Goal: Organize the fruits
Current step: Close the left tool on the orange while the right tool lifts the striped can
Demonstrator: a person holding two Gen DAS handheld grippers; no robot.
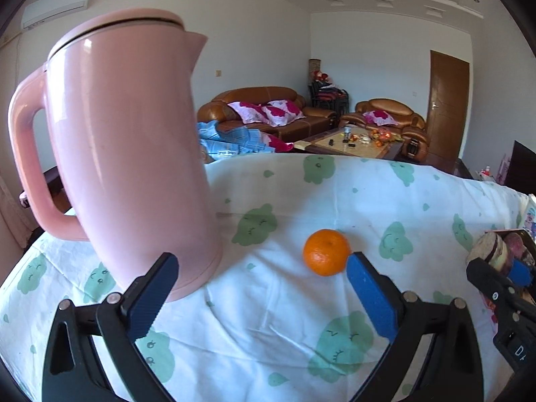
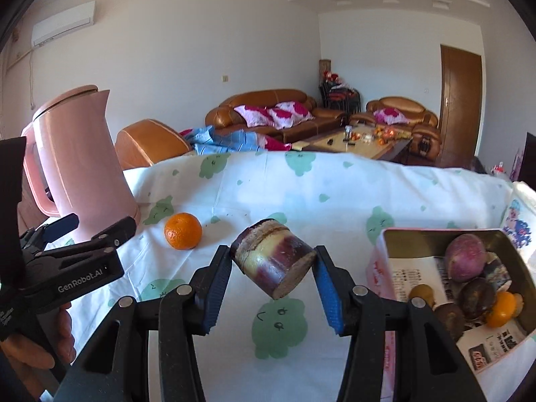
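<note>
An orange lies on the white cloth with green prints; it also shows in the right wrist view. My left gripper is open and empty, its right fingertip just beside the orange. My right gripper is shut on a short purple and yellow sugarcane piece, held above the cloth left of a tin box. The box holds several fruits, among them a purple one and a small orange one. The right gripper with the cane shows at the left wrist view's right edge.
A tall pink kettle stands on the cloth close to the left gripper's left finger; it also shows in the right wrist view. The table's far edge lies beyond. Brown sofas and a coffee table stand far behind.
</note>
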